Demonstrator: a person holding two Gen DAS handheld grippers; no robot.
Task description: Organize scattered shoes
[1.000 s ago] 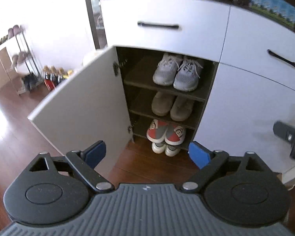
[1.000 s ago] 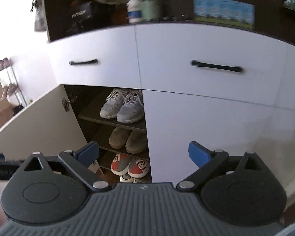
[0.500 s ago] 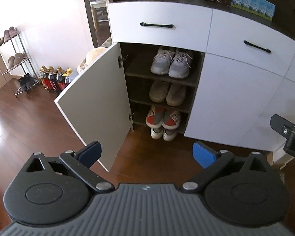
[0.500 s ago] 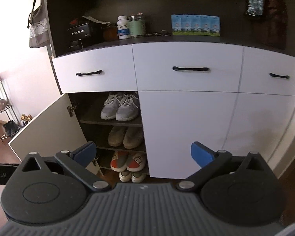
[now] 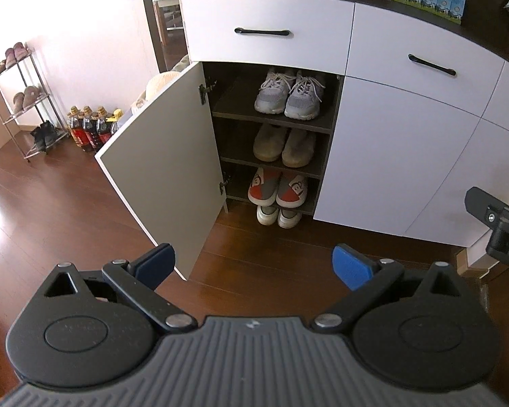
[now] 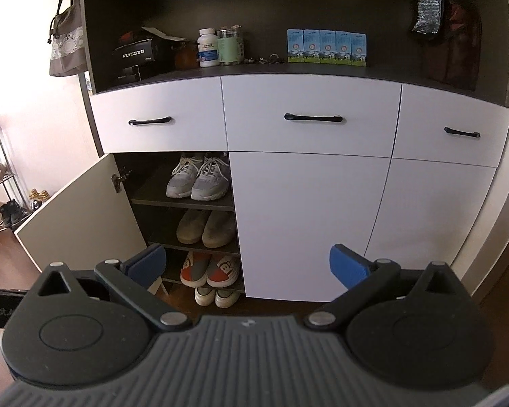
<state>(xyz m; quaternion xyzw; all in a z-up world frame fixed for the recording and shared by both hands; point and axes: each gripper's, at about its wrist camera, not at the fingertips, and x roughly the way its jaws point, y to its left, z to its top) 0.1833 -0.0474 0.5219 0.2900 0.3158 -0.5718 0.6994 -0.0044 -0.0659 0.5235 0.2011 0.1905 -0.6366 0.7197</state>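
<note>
Wood floor [image 5: 68, 210] runs up to the white cabinet [image 6: 305, 224], door [image 5: 166, 176] swung wide. Shoes all paired inside: grey sneakers [image 5: 288, 93] top shelf, tan pair [image 5: 283, 146] below, red slip-ons [image 5: 276, 190], white pair [image 5: 277, 215] at floor level. My left gripper [image 5: 251, 266] & right gripper [image 6: 246, 266] both spread, empty. Looks done; next I'd shut the door, pushing near its free edge. Vs 1 s ago I've backed off, more cabinet in view.

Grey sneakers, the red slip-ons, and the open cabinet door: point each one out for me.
grey sneakers [image 5: 288, 96]: left wrist view, laces of the pair.
red slip-ons [image 5: 277, 188]: left wrist view, between the two uppers.
open cabinet door [image 5: 166, 156]: left wrist view, middle of its panel.
</note>
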